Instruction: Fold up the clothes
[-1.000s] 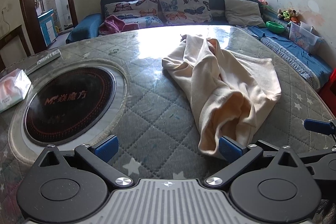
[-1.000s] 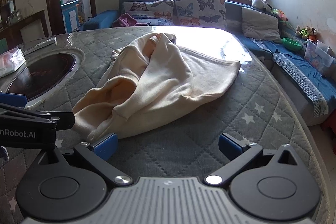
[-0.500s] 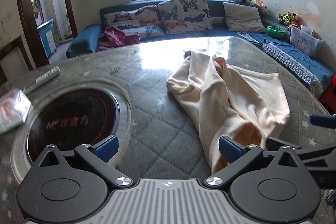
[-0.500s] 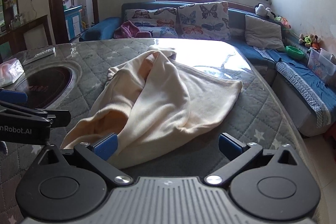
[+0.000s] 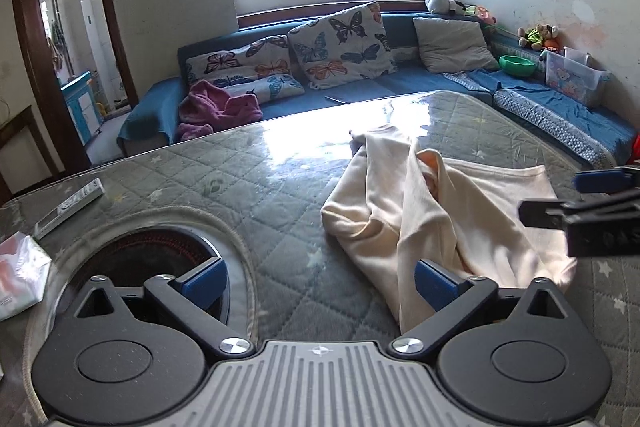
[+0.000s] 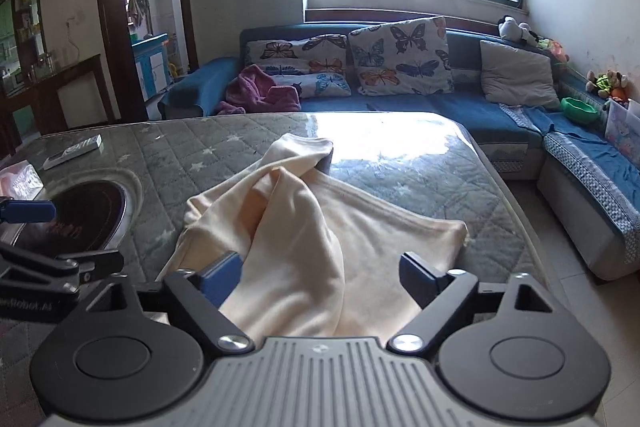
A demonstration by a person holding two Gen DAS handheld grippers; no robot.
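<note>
A crumpled cream garment (image 5: 436, 219) lies on the grey quilted table (image 5: 248, 179); it also shows in the right wrist view (image 6: 304, 247). My left gripper (image 5: 318, 285) is open at the garment's near left edge, its right fingertip against the cloth. My right gripper (image 6: 320, 277) is open with the garment's near end lying between its fingers. Neither is closed on the cloth. The right gripper shows at the right edge of the left wrist view (image 5: 592, 203), and the left gripper at the left edge of the right wrist view (image 6: 48, 267).
A round black hotplate (image 5: 136, 255) is set into the table at the left. A remote (image 5: 70, 205) and a tissue pack (image 5: 18, 273) lie beyond it. A blue sofa with butterfly cushions (image 5: 340, 47) and a purple garment (image 5: 212, 107) stands behind the table. The table's right edge (image 6: 516, 199) drops to the floor.
Both grippers have tilted up and moved in over the garment's near end. The right gripper now has the cloth between its fingers. The garment itself has hardly moved.
</note>
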